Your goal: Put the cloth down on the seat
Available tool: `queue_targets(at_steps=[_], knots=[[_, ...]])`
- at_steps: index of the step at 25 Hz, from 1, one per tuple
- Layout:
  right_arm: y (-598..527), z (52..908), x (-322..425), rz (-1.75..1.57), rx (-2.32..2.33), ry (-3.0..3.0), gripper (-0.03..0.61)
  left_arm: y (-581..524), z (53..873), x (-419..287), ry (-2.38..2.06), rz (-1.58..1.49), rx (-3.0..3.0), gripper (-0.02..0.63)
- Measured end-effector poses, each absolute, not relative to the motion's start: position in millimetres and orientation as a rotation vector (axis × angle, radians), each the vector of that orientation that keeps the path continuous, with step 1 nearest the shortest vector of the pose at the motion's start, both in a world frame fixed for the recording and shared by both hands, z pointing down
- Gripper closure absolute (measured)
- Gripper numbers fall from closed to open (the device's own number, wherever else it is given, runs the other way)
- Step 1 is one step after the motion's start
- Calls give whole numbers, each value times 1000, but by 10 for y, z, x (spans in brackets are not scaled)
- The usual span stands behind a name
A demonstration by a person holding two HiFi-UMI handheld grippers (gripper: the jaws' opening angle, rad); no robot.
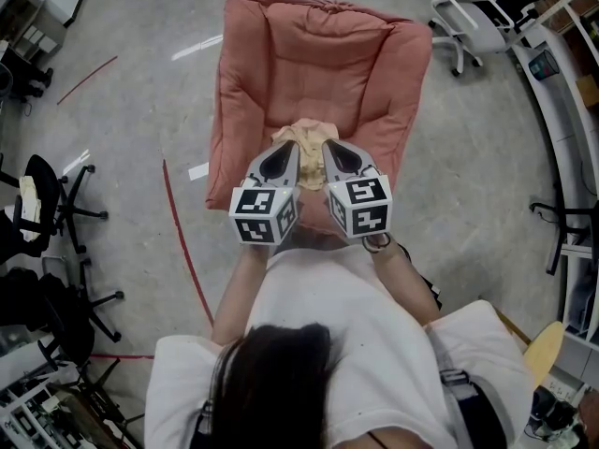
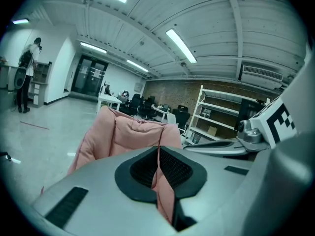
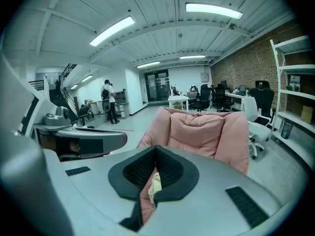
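Both my left gripper (image 1: 288,154) and right gripper (image 1: 334,153) pinch tight on the cloth (image 1: 308,139), hanging over the front edge of the seat (image 1: 318,54). White office chair (image 1: 465,17) sits off the seat's right, red floor line (image 1: 182,241) to its left.

In the middle of the frame I hold my left gripper (image 1: 288,152) and my right gripper (image 1: 332,150) side by side, marker cubes towards me, tips pointing at the salmon-pink padded fabric armchair (image 1: 318,64) that fills the upper centre. A crumpled cream cloth (image 1: 309,157) is bunched between the two tips, over the front of the seat. A red tape line (image 1: 182,241) runs down the grey floor at left. A white swivel office chair (image 1: 468,17) stands at upper right.
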State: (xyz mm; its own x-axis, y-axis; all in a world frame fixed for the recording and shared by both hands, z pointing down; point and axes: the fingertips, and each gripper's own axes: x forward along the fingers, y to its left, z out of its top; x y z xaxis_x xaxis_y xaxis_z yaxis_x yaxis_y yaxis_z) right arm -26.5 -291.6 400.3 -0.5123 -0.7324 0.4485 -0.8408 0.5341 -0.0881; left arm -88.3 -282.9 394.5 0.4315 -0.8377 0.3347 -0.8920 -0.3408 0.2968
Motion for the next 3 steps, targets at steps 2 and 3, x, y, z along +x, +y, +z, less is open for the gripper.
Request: queue_targets(at_steps=[2, 3], knots=[[-2951, 4011, -238, 419, 1296, -2416, 551, -2872, 3947, -852, -1461, 167, 2258, 577], [-2969, 4017, -223, 419, 1297, -2414, 551, -2894, 3948, -835, -1459, 166, 2259, 577]])
